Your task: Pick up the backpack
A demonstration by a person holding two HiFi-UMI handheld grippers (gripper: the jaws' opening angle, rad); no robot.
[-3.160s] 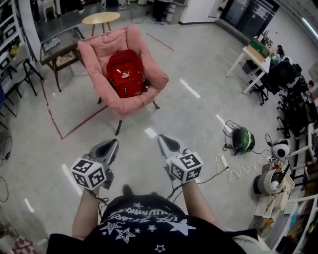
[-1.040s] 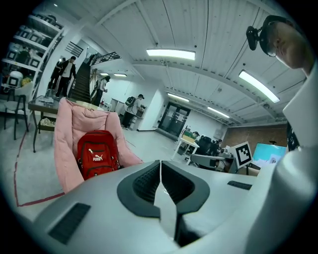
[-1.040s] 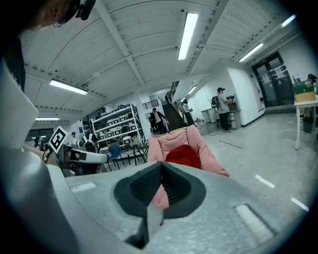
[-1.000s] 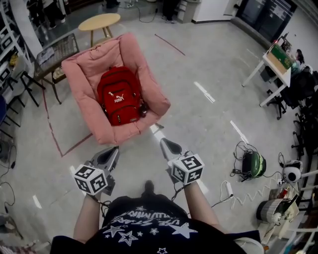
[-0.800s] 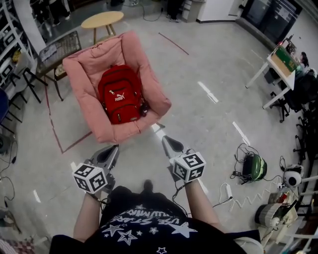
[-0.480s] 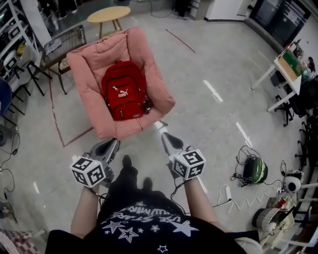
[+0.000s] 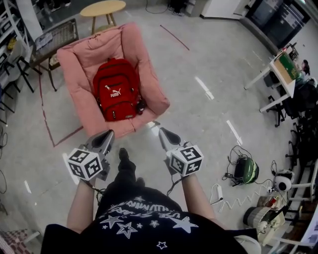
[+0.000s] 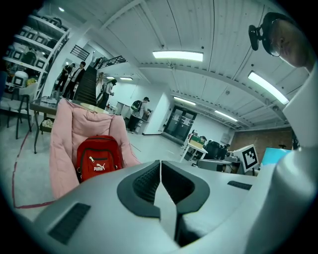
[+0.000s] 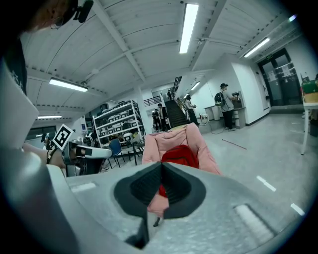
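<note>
A red backpack (image 7: 114,89) with a white logo stands upright on the seat of a pink padded chair (image 7: 82,57). It also shows in the left gripper view as the backpack (image 8: 98,158), and partly behind the jaws in the right gripper view as the backpack (image 9: 180,155). My left gripper (image 7: 106,136) and right gripper (image 7: 163,132) are both shut and empty. They are held side by side in front of the chair's front edge, short of the backpack.
A round wooden stool (image 7: 103,8) and a dark side table (image 7: 52,37) stand behind the chair. Red tape (image 7: 47,126) marks the floor at the left. White desks (image 7: 278,69), cables and a green device (image 7: 247,170) lie to the right. People (image 8: 69,79) stand far off.
The person has stepped toward the chair. Both grippers have come closer to its front edge and stay shut. The backpack has not moved.
</note>
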